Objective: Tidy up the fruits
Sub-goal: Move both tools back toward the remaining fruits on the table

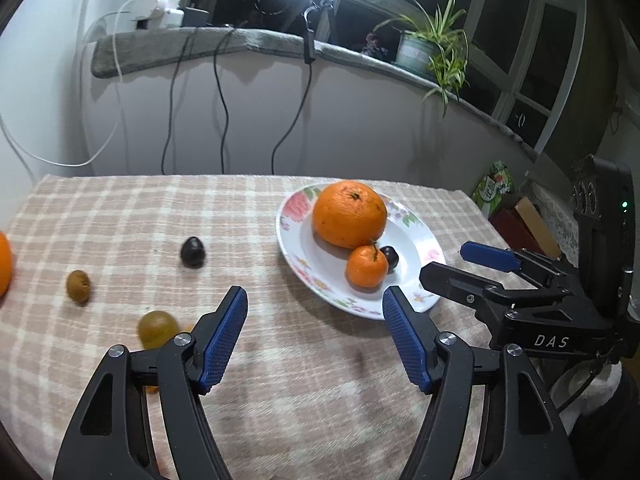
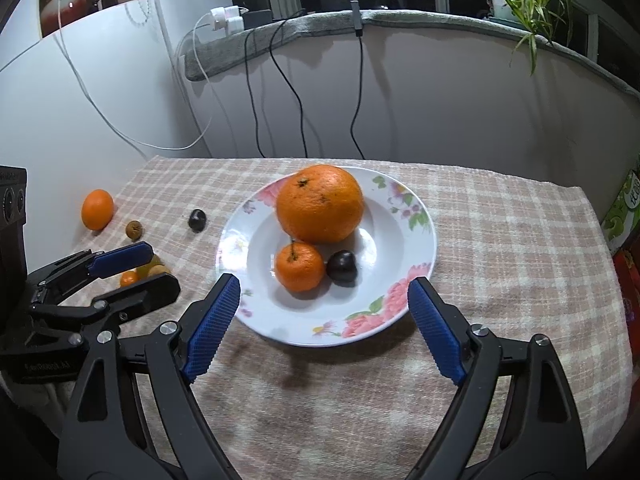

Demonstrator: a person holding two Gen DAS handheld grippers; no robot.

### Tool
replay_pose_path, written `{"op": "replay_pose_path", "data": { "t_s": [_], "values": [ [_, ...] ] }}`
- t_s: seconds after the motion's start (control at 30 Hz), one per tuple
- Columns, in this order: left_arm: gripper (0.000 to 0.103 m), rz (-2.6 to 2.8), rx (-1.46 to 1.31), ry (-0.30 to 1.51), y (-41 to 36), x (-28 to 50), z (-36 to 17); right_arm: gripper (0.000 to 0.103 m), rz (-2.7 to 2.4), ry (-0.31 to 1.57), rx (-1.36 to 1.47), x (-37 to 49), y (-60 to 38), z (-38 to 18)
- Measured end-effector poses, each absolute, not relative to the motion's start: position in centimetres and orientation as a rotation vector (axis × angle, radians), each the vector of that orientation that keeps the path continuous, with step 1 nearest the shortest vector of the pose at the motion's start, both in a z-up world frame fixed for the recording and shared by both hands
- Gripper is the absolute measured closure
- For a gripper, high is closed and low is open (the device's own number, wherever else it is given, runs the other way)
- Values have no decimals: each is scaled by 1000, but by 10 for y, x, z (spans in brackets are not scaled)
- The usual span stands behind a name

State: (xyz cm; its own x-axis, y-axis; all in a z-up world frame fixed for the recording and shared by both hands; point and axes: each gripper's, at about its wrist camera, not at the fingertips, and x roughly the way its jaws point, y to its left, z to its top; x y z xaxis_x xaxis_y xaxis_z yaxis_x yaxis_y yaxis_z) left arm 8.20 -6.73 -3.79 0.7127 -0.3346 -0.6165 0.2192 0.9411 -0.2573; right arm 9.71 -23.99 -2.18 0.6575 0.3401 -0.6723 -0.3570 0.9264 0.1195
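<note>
I'm holding both the left gripper (image 1: 314, 300) and right gripper (image 2: 324, 288) wide and empty (fruit sits on the plate (image 2: 400, 304)), readying for the loose plum (image 1: 193, 252).

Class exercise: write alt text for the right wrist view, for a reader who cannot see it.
A flowered plate on a checked tablecloth holds a large orange, a small mandarin and a dark plum. The open right gripper hovers before it; more fruit lies loose at left.

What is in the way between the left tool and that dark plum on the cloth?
Nothing visible. Bare checked tablecloth lies between the open left tool and the small dark plum; the brown kiwis sit off to the side.
</note>
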Motion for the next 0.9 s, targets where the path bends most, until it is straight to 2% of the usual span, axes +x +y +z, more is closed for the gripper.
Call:
{"op": "replay_pose_path", "data": {
  "t_s": [0.53, 0.73, 0.8, 0.9],
  "values": [
    [33, -173, -215, 690, 12, 45, -36, 15, 571, 731, -70, 79, -190, -13],
    [46, -163, -246, 709, 31, 42, -45, 16, 646, 744, -94, 75, -166, -17],
    [49, -171, -258, 721, 34, 42, -50, 23, 672, 762, -97, 76, -158, -21],
    [55, -187, -262, 743, 34, 43, -57, 28, 697, 779, -104, 78, -148, -25]
  ]
}}
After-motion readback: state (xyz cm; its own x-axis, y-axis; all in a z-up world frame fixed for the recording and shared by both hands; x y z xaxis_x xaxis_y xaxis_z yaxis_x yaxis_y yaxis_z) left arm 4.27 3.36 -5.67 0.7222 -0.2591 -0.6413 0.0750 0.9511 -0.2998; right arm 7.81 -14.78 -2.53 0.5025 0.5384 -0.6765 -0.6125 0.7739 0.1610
